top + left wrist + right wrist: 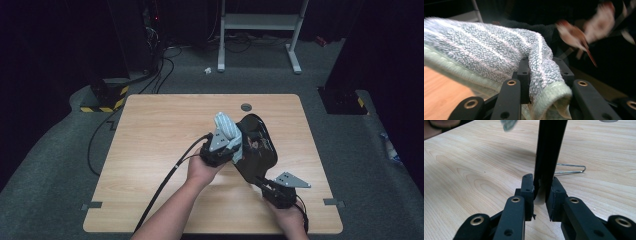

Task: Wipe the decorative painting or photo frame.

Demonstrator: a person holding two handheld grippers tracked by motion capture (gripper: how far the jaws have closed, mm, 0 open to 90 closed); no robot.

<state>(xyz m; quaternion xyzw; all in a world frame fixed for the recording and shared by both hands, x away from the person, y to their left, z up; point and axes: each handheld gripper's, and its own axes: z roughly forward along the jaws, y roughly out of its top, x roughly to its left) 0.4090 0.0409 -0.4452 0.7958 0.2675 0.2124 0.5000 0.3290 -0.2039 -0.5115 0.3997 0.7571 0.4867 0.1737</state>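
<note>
Currently we have the left gripper (pixel 231 145) clamped tight on a pale blue-grey striped terry cloth (pixel 227 127); in the left gripper view the jaws pinch a fold of the cloth (pixel 499 53), narrow gap, fabric bunched between the pads and spilling over both sides. Cloth is looped pile, soft, with thin white stripes and a pale green stitched hem.

Our right gripper (pixel 264 186) holds the handle of a glossy black frying pan (pixel 257 145). In the right gripper view the jaws sit narrow on the flat, smooth black handle (pixel 549 155), pads pressing both faces. A thin bent wire loop (pixel 571 169) lies on the wood behind it.

Pan is lifted and tilted over the middle of the light wood-grain table (pixel 150 150), the handle running down to the right gripper, with the cloth against its left rim. Pan surface is hard and shiny; patterned detail looks blurred in the left gripper view.
</note>
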